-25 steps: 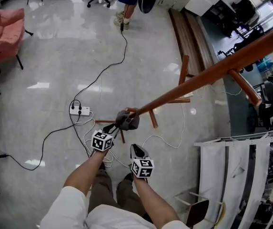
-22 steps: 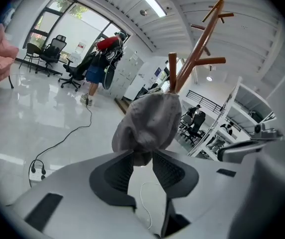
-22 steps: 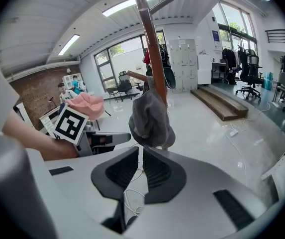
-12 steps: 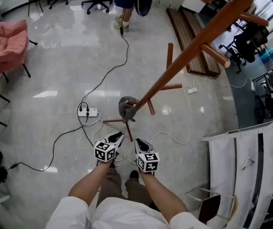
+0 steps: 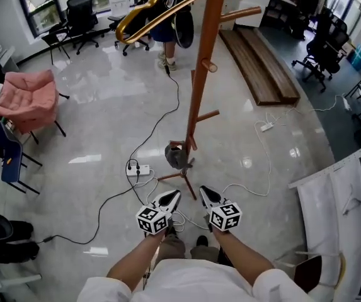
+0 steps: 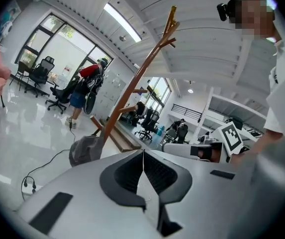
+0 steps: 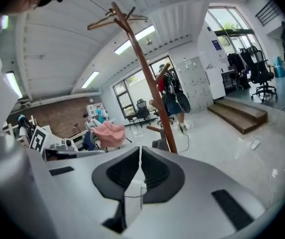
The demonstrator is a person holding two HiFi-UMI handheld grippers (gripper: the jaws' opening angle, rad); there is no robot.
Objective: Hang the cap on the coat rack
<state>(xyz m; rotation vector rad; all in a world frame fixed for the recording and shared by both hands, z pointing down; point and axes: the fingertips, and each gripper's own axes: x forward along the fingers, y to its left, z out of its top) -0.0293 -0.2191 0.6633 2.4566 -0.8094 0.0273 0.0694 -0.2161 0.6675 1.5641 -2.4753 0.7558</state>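
Observation:
A grey cap (image 5: 177,156) hangs on a low peg of the brown wooden coat rack (image 5: 202,74), near its base. My left gripper (image 5: 171,197) is held below the cap and clear of it; its jaws are closing and nothing is between them. My right gripper (image 5: 204,194) sits beside it, shut and empty. In the left gripper view the cap (image 6: 85,151) shows beyond the left gripper (image 6: 143,152), at the foot of the rack (image 6: 127,101). In the right gripper view the cap (image 7: 161,144) is partly hidden behind the right gripper (image 7: 140,147).
A white power strip (image 5: 138,168) and black and white cables lie on the glossy floor by the rack's feet. A pink chair (image 5: 26,102) stands left, a low wooden platform (image 5: 259,65) far right, white panels (image 5: 338,200) near right. A person (image 5: 161,17) stands behind the rack.
Both grippers have drawn back from the cap, and the left jaws have gone from wide open to closed. The cap stays on its peg. The head view has tilted up.

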